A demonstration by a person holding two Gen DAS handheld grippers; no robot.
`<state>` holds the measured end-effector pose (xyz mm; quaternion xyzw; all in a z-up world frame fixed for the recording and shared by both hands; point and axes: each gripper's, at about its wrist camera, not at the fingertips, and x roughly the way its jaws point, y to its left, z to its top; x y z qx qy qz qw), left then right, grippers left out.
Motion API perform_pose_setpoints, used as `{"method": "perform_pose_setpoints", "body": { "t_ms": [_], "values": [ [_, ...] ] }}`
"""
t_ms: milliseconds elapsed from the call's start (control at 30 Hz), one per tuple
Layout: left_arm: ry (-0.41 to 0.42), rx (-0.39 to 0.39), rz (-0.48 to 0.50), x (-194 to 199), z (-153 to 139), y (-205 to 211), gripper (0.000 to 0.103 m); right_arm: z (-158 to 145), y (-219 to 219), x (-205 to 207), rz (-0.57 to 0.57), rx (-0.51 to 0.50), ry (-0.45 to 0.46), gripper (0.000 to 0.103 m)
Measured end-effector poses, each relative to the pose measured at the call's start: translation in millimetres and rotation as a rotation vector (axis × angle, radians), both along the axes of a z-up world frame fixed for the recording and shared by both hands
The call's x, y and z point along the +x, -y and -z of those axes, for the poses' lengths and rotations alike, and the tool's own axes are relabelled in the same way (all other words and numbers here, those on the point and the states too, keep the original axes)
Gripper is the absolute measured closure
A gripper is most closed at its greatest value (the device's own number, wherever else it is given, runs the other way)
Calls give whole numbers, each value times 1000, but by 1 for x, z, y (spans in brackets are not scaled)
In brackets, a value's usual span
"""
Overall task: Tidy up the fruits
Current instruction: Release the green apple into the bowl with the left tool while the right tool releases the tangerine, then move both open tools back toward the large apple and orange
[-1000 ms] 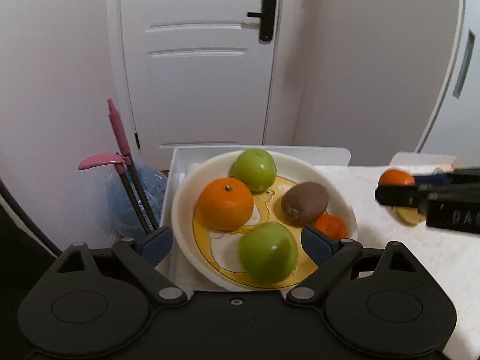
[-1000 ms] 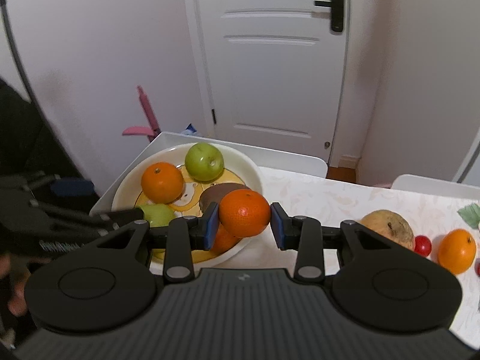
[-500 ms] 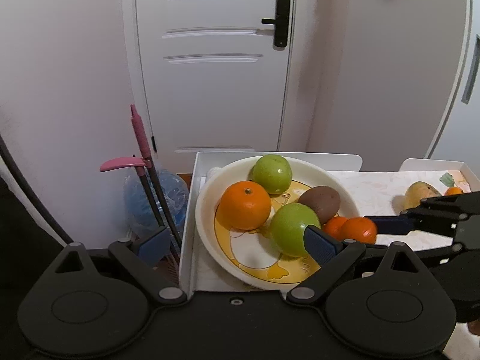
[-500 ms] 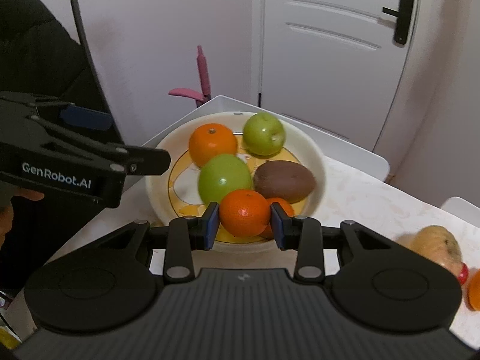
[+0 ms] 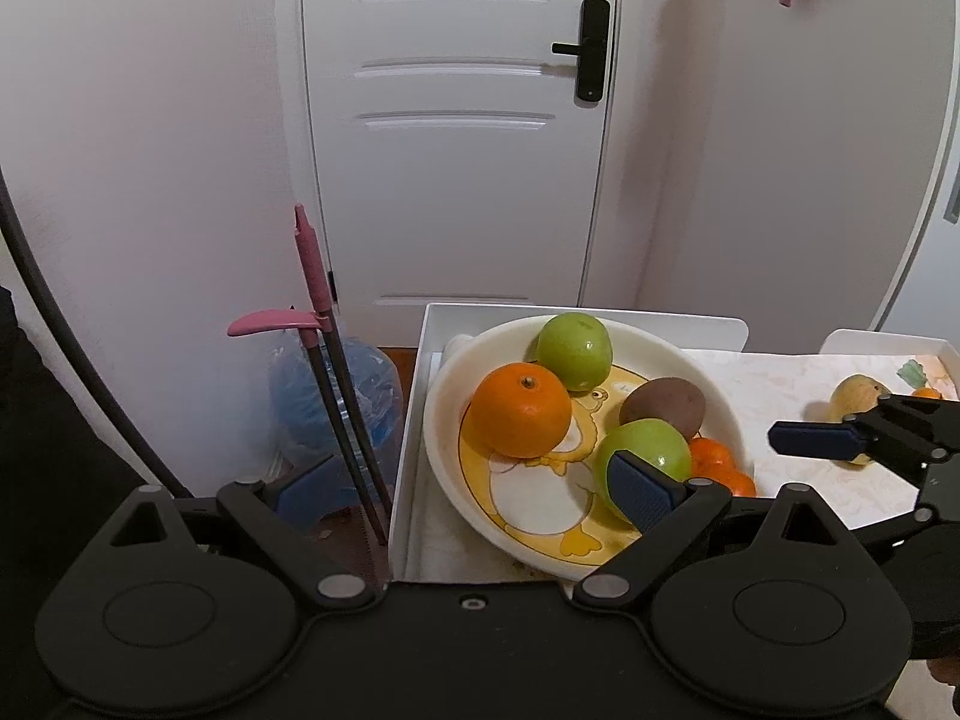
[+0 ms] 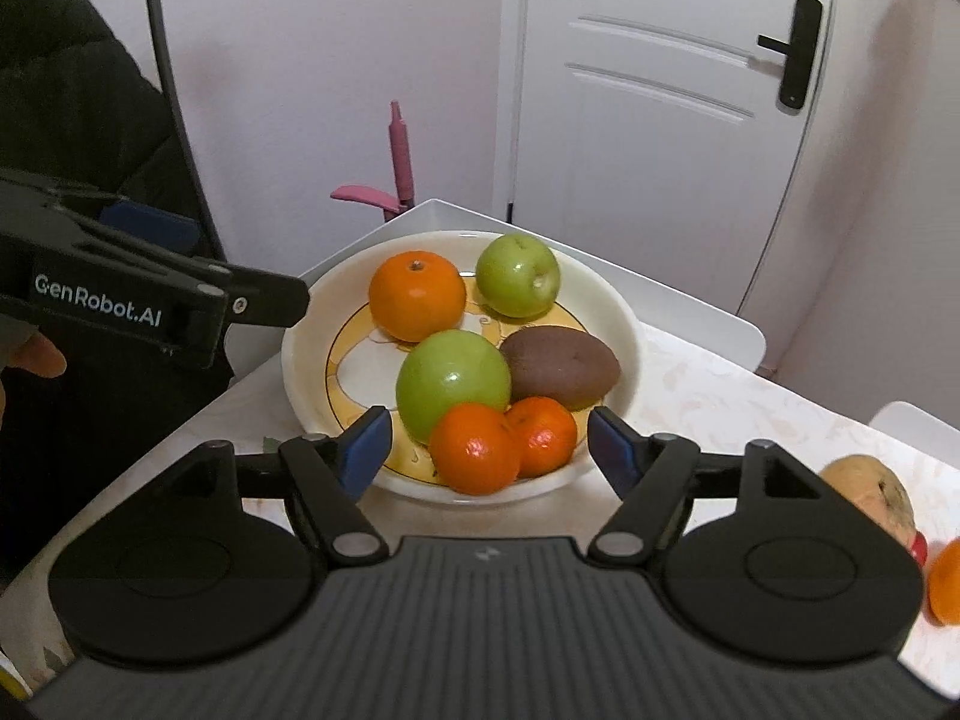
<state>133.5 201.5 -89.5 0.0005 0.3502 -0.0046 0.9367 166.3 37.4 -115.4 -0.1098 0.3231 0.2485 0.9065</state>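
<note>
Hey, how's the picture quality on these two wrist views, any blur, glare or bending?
Left wrist view: sharp, door edges bow from the fisheye, corners darkened. Right wrist view: fruit crisp, small glare spots on the front mandarin and green apple; yellowish fruit at the edge looks soft.

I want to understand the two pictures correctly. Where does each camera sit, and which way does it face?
Left wrist: on the left gripper, facing down toward the bowl and the door; its own open fingers show, and the right gripper.
Right wrist: on the right gripper, facing the bowl; its fingers have just been opening, clear of the small orange; the left gripper shows, and a hand.
Shared: bowl, fruit, door.
</note>
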Motion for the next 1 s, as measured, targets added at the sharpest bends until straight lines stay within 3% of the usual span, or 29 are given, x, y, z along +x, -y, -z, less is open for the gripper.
{"method": "perform_pose_setpoints", "body": {
  "t_ms": [467,1000],
  "values": [
    [22,2,24,-13,-12,11,5,-20,28,-20,94,39,2,16],
    [65,3,91,-26,-37,54,5,-53,126,-51,330,106,6,16]
  ]
}}
